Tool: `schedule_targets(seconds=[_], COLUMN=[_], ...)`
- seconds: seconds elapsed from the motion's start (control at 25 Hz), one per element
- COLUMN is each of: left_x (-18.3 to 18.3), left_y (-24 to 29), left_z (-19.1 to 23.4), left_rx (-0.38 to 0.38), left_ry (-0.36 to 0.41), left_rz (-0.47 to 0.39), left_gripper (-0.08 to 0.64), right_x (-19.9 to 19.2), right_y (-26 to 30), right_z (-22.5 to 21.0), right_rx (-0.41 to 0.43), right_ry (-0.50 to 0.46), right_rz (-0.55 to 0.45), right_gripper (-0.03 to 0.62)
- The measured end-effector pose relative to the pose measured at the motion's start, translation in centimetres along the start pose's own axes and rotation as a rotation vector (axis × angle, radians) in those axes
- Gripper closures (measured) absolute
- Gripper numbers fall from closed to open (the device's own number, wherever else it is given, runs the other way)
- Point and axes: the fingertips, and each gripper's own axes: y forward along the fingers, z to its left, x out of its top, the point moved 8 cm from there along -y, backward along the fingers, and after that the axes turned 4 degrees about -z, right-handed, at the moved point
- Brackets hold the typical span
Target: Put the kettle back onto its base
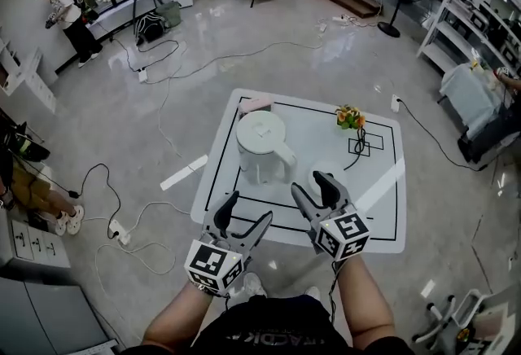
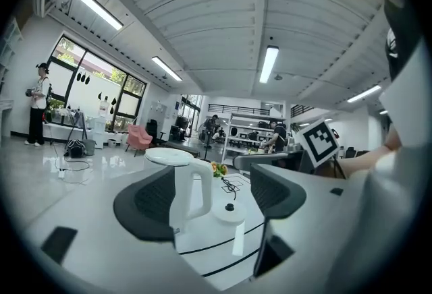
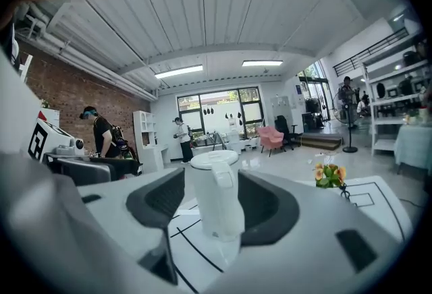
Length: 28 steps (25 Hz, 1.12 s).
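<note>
A white kettle (image 1: 262, 146) stands upright on the white table (image 1: 383, 223), with its handle turned toward me and to the right. Its round white base (image 1: 327, 173) lies to the right of it, apart and bare. My right gripper (image 1: 313, 189) hovers open at the base's near side, nothing between its fingers. My left gripper (image 1: 245, 212) is open over the table's near edge, short of the kettle. In the left gripper view the kettle (image 2: 181, 186) and the base (image 2: 229, 210) lie ahead between the pads. In the right gripper view the kettle (image 3: 216, 197) stands ahead, untouched.
A small bunch of flowers (image 1: 350, 116) and a black cable (image 1: 359, 148) are at the table's far right. A pink object (image 1: 256, 104) lies at its far edge. Cables and a power strip (image 1: 119, 231) trail on the floor to the left.
</note>
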Motion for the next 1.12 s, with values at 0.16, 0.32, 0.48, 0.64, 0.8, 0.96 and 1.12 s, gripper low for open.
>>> schedule_targets(seconds=[0.16,0.32,0.48,0.64,0.8,0.96,1.12], left_x=[-0.2,-0.3,-0.4,-0.6,-0.7,-0.6,-0.7], left_y=[-0.1,-0.2,-0.1,0.6,1.1,1.3,1.7], left_z=[1.0,1.6,2.0,2.2,2.0,2.0,1.8], left_rx=[-0.035,-0.054,-0.054,-0.039,-0.01,0.038,0.074], left_ry=[-0.009,-0.021,-0.032,-0.042,-0.045,-0.043,-0.048], left_rz=[0.005,0.011,0.009,0.005,0.006,0.007,0.009], left_gripper=[0.222,0.224,0.224,0.224,0.224,0.224,0.224], right_x=[-0.2,-0.2,-0.5,-0.9,-1.5,-1.9,-2.5], right_y=[1.3,2.5,3.7,5.4,7.0,8.7,10.2], right_z=[0.3,0.3,0.0,-0.8,-1.9,-2.5,-2.7], right_rx=[-0.031,-0.046,-0.049,-0.035,-0.006,0.045,0.094], right_ry=[-0.011,-0.03,-0.061,-0.083,-0.102,-0.11,-0.127], right_rz=[0.017,0.049,0.091,0.131,0.175,0.218,0.261], right_gripper=[0.36,0.36,0.36,0.36,0.36,0.36,0.36])
